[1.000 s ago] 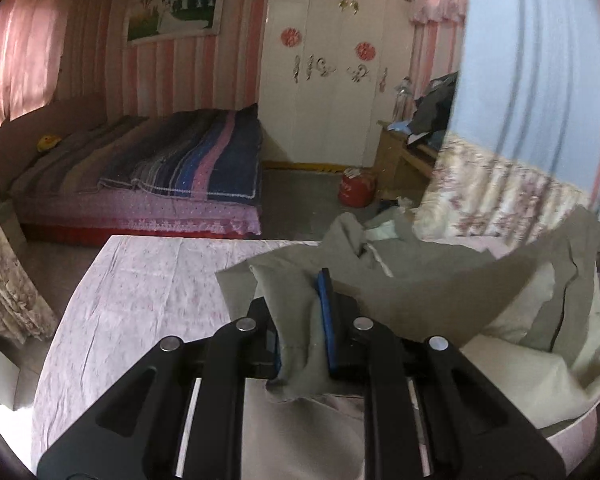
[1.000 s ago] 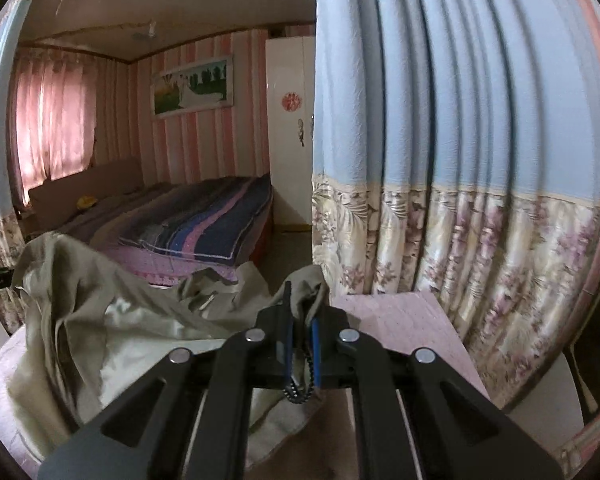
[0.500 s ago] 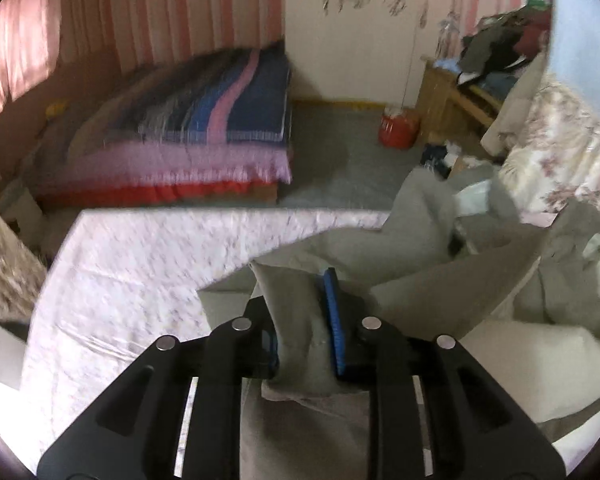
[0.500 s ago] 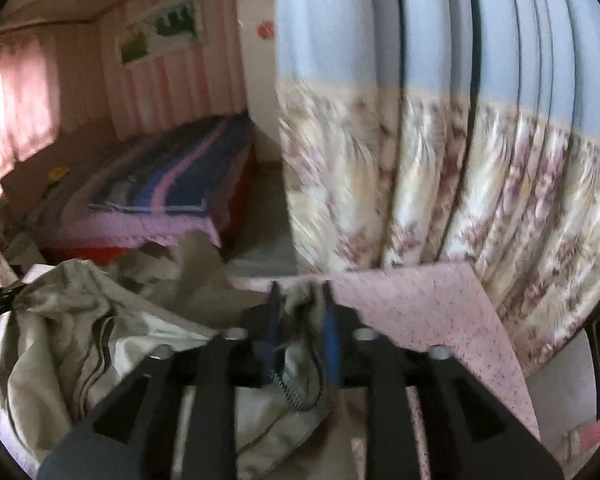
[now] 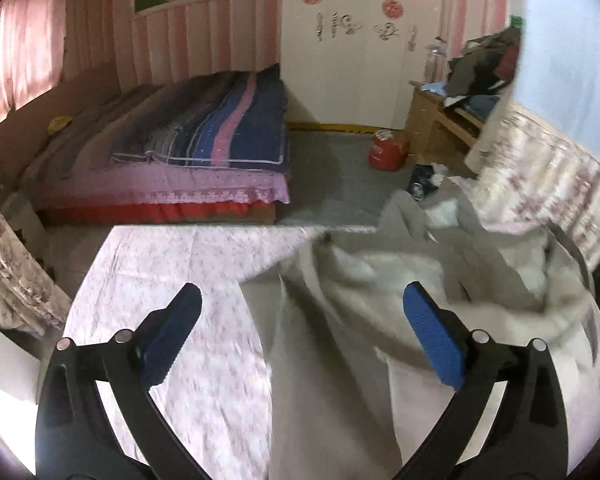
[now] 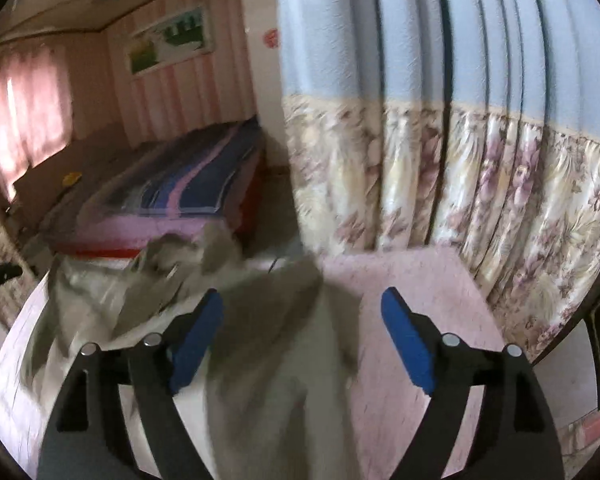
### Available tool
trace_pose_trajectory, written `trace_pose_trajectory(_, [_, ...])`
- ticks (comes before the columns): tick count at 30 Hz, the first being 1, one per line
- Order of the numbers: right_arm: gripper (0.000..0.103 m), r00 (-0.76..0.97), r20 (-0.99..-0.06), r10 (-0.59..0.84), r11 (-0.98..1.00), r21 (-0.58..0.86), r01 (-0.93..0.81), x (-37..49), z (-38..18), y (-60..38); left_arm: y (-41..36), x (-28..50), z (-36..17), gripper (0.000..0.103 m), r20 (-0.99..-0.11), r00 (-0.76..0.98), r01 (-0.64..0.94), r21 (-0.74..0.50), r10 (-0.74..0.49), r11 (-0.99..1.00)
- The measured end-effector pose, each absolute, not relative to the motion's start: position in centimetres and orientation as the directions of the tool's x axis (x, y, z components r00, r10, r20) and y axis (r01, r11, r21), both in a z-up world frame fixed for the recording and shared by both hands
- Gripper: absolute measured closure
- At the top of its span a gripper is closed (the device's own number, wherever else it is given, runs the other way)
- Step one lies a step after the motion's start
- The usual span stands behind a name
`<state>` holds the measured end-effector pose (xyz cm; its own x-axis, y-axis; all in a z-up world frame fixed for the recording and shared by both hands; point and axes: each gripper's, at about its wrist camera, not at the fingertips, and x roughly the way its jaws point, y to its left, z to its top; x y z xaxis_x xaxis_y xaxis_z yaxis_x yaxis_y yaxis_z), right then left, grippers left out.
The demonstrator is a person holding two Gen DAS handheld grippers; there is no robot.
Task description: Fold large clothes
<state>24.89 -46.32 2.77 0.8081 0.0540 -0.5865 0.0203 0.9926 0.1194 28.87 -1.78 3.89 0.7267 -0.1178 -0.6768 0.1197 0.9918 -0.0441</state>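
Tongs of left gripper [image 5: 300,320] and right gripper [image 6: 302,320] were spreading, pinching nothing, releasing the garment [image 5: 340,344] at twelve o'clock onto the table [image 5: 172,280].

Both wrist views close, tilted down; share garment [image 5: 340,344].

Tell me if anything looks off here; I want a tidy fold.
The garment lies bunched and rumpled on the table, its lining showing, one end heaped at the far edge rather than spread flat. Both grippers, left and right, are opening, with the cloth loose between the fingers.
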Motion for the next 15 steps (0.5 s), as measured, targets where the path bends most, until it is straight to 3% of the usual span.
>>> trace_pose_trajectory(5, [0.021, 0.762, -0.639, 0.104, 0.993, 0.111, -0.042, 22.4, 0.2, -43.4, -3.8, 24.8, -0.7, 0.003, -0.717, 0.682, 0.207, 0.004, -0.141, 0.978])
trace_pose_trajectory(8, [0.021, 0.742, -0.655, 0.146, 0.988, 0.141, -0.069, 21.9, -0.9, -42.0, -4.4, 24.4, -3.8, 0.003, -0.764, 0.617, 0.210, -0.071, -0.188, 0.975])
trace_pose_trajectory(15, [0.021, 0.635, -0.744, 0.207, 0.978, 0.162, -0.129, 26.6, -3.4, -38.8, -8.1, 27.0, -5.8, 0.003, -0.811, 0.555, 0.253, -0.046, -0.184, 0.966])
